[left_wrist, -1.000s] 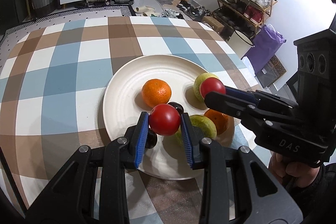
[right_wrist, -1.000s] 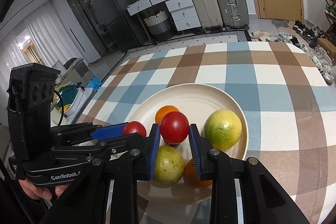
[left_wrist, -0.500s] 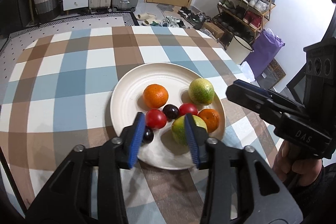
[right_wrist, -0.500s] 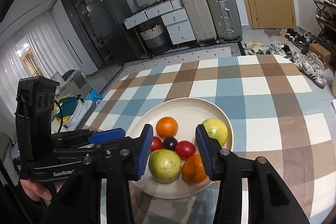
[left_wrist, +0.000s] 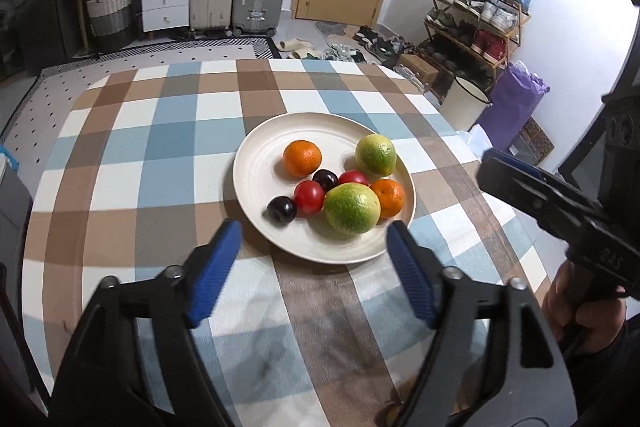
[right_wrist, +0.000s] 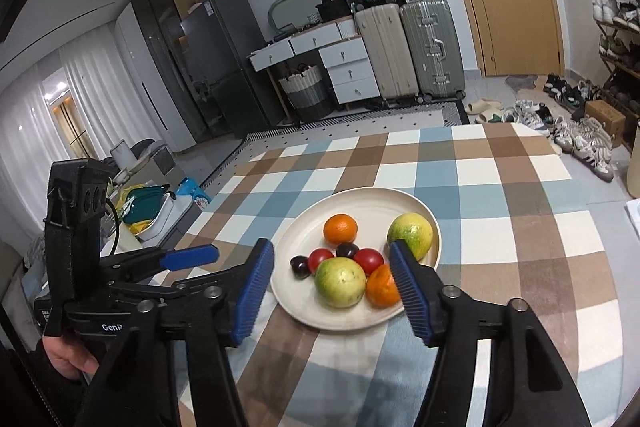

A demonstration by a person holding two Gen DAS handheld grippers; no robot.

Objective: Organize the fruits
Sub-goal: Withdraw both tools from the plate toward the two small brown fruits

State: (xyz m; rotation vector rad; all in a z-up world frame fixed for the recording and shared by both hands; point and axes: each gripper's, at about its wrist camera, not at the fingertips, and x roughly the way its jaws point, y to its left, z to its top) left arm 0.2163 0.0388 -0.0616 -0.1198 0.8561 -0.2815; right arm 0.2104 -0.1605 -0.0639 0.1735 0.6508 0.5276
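All the fruit sits on the white plate (left_wrist: 256,223) in the middle of the checked worktop (left_wrist: 132,163). The left hand-held gripper (left_wrist: 312,247) and right hand-held gripper (right_wrist: 332,267) have just been opening and hold nothing. Pull both away slowly so no fruit gets bumped.

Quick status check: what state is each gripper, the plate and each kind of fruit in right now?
Left gripper: open, nothing between its fingers, jaws just been opening.
Right gripper: open, empty, jaws just been opening.
Plate: on the checked tablecloth, holding all the fruit.
Tomatoes: two, resting on the plate.
Oranges: two, on the plate.
Green fruits: two, on the plate.
Dark plums: two, on the plate.
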